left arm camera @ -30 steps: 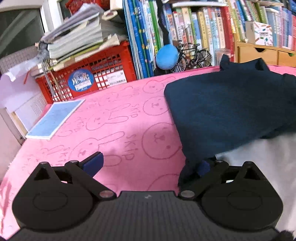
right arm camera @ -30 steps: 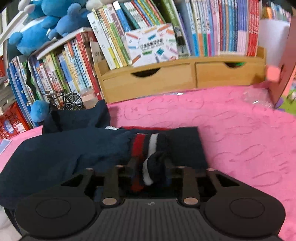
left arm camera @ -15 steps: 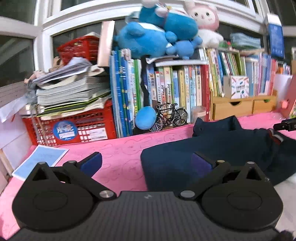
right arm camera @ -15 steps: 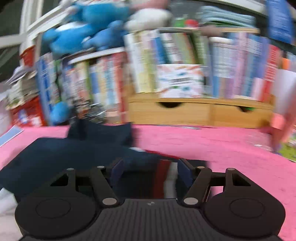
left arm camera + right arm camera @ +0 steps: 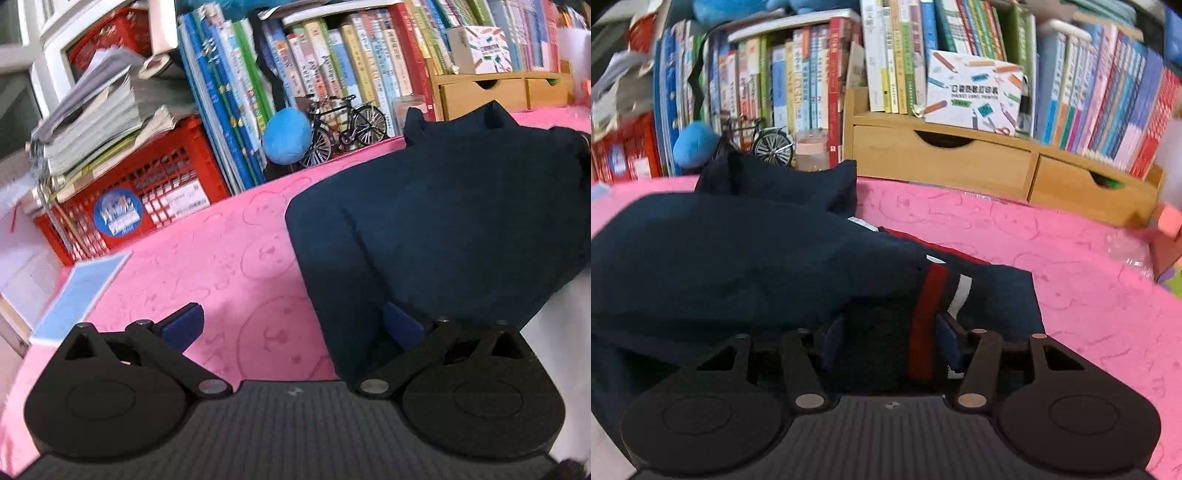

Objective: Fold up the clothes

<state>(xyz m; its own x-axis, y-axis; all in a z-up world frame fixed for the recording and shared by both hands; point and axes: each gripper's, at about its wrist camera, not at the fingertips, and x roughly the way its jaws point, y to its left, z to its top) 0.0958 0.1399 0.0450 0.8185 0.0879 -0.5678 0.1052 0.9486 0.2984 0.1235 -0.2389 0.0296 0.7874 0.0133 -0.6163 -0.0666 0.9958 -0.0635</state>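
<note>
A dark navy garment (image 5: 443,221) lies folded over on the pink bunny-print tablecloth (image 5: 221,258). In the right wrist view the garment (image 5: 738,266) shows a red and white striped band (image 5: 934,295). My left gripper (image 5: 291,325) is open; its right finger (image 5: 400,326) rests against the garment's near left edge and its left finger (image 5: 183,325) is over bare cloth. My right gripper (image 5: 890,343) is open, with the striped part of the garment lying loose between its fingers.
A red crate (image 5: 122,206) with stacked papers, rows of books (image 5: 332,85), a blue plush ball (image 5: 288,140) and a model bicycle (image 5: 340,129) line the back. Wooden drawers (image 5: 997,162) stand behind the garment. A blue booklet (image 5: 81,291) lies at left.
My right gripper has opened and let go of the striped part. My left gripper tilted up, then came back down to the garment's left edge.
</note>
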